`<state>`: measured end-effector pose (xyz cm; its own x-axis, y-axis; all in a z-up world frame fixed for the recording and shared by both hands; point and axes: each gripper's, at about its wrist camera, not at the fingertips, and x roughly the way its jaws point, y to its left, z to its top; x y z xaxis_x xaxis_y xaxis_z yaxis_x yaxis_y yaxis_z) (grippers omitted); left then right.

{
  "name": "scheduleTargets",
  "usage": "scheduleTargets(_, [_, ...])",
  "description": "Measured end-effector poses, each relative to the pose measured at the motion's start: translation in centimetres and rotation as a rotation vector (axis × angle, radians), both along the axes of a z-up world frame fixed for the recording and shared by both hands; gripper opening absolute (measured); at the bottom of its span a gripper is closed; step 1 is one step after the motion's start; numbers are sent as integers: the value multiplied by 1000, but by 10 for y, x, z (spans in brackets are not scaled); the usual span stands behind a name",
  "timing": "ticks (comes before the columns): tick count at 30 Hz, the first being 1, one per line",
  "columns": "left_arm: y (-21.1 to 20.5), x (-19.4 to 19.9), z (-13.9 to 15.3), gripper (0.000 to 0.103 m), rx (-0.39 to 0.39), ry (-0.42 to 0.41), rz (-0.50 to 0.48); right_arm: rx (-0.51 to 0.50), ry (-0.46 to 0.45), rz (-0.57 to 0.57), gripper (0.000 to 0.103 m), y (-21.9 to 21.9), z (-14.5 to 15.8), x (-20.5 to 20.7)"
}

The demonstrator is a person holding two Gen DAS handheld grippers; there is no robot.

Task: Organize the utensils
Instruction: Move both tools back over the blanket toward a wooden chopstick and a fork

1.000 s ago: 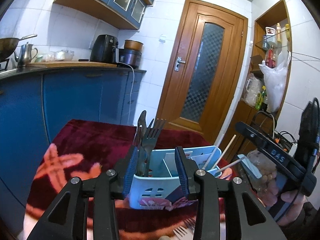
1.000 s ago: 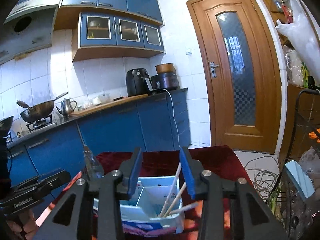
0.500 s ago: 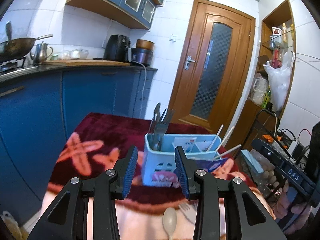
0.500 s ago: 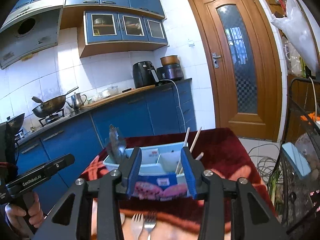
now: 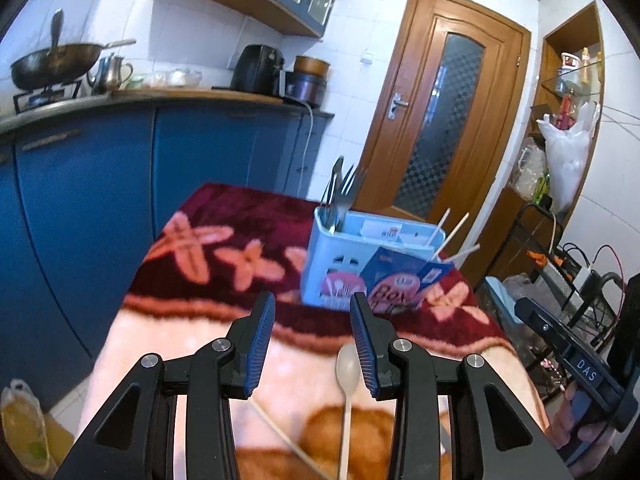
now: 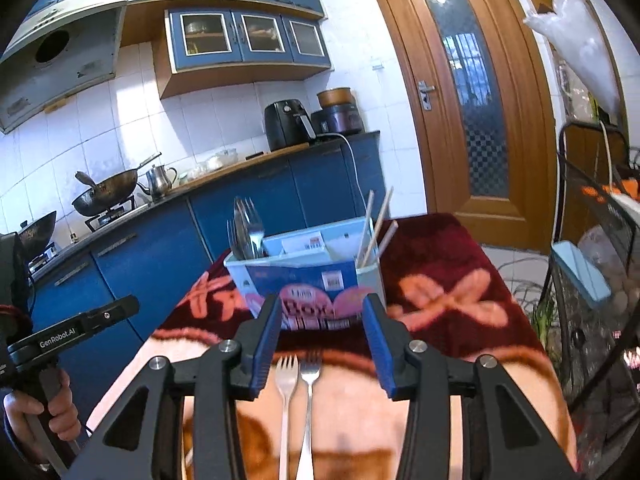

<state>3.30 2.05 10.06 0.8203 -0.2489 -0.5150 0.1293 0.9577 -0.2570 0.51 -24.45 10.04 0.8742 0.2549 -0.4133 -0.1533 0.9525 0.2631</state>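
A light blue utensil caddy (image 5: 340, 264) stands on the blanket-covered table; it also shows in the right wrist view (image 6: 312, 276). Forks and spoons (image 6: 246, 232) stand in its left compartment, chopsticks (image 6: 374, 224) in its right. My left gripper (image 5: 312, 344) is open and empty, held back from the caddy, with a pale spoon (image 5: 347, 384) and a chopstick (image 5: 280, 432) lying under it. My right gripper (image 6: 320, 344) is open and empty above two forks (image 6: 298, 392) lying side by side.
The table carries a dark red and pink flowered blanket (image 5: 224, 248). Blue kitchen cabinets (image 5: 100, 184) run along the left with a wok (image 5: 56, 64) on the stove. A wooden door (image 5: 444, 120) is behind. A wire rack (image 6: 592, 288) stands at the right.
Both grippers have pulled back from the caddy and tilted down. The caddy now stands farther away, and the loose spoon and forks on the blanket have come into view.
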Motion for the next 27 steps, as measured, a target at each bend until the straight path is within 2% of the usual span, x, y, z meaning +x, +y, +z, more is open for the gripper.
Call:
scheduleTargets(14, [12,-8,-57,40,-8,202,51,9,92,-28,47,-9,-40,-36])
scheduleTargets(27, [2,19,-95,40,-33,410,8,46,155,-40,48,-26,-69,-47])
